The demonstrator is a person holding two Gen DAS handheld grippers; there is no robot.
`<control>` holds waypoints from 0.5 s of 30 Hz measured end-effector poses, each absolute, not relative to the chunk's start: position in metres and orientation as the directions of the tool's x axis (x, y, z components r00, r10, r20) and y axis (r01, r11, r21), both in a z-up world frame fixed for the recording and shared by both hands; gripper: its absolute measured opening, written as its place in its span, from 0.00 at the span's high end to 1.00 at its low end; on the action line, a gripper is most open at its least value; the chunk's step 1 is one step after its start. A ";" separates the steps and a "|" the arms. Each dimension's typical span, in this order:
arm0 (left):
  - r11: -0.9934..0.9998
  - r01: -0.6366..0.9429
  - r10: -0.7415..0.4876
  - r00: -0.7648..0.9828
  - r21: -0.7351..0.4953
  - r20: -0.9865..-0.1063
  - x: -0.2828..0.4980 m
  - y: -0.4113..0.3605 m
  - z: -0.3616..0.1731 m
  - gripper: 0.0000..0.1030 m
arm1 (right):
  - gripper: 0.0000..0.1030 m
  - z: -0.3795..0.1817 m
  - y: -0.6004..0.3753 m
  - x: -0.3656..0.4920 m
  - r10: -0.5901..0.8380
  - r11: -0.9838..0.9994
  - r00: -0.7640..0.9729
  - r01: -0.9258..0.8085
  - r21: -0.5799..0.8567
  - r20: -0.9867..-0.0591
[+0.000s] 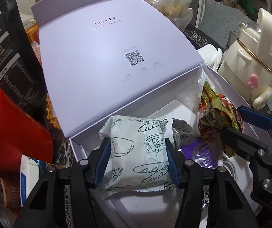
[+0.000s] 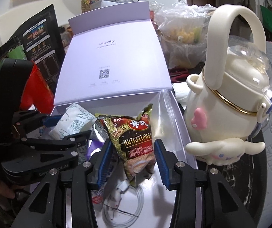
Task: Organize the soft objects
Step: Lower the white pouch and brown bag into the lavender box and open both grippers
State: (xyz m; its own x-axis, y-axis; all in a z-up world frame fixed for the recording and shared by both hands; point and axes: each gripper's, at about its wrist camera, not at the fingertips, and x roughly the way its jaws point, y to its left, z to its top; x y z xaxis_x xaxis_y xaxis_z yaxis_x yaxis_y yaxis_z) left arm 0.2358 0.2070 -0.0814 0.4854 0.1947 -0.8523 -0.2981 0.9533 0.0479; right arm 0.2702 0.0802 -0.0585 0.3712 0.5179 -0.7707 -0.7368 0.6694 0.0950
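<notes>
A white box (image 1: 225, 87) with its lilac lid (image 1: 101, 60) open stands before me. My left gripper (image 1: 137, 161) is shut on a pale green bread packet (image 1: 136, 152) and holds it over the box's near left part. My right gripper (image 2: 133, 159) has its jaws on either side of a red and brown snack bag (image 2: 136, 138) over the box (image 2: 181, 133); the left pad touches it, the right pad stands slightly apart. The right gripper also shows in the left wrist view (image 1: 236, 125). A purple wrapper (image 1: 202, 153) and a grey sachet (image 1: 183, 133) lie in the box.
A cream rabbit-shaped kettle (image 2: 227, 98) stands right of the box. A red container (image 1: 9, 125) and a black printed pouch (image 1: 5, 43) are to the left. Plastic bags of food (image 2: 185, 41) sit behind. A clear zip bag (image 2: 162, 114) and a white cable (image 2: 124, 205) lie in the box.
</notes>
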 end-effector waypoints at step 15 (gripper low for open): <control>0.952 -0.299 0.241 0.593 0.068 -0.768 0.202 0.190 -0.031 0.48 | 0.56 -0.031 0.066 0.258 0.551 0.669 0.424 -0.739 0.077 -0.718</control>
State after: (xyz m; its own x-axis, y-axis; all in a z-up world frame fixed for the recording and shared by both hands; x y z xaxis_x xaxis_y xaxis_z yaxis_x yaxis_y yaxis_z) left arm 0.2024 0.1900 -0.0309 0.5932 0.2412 -0.7680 -0.2992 0.9518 0.0679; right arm 0.2583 0.0663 -0.0306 0.4241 0.5514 -0.7184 -0.7392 0.6691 0.0772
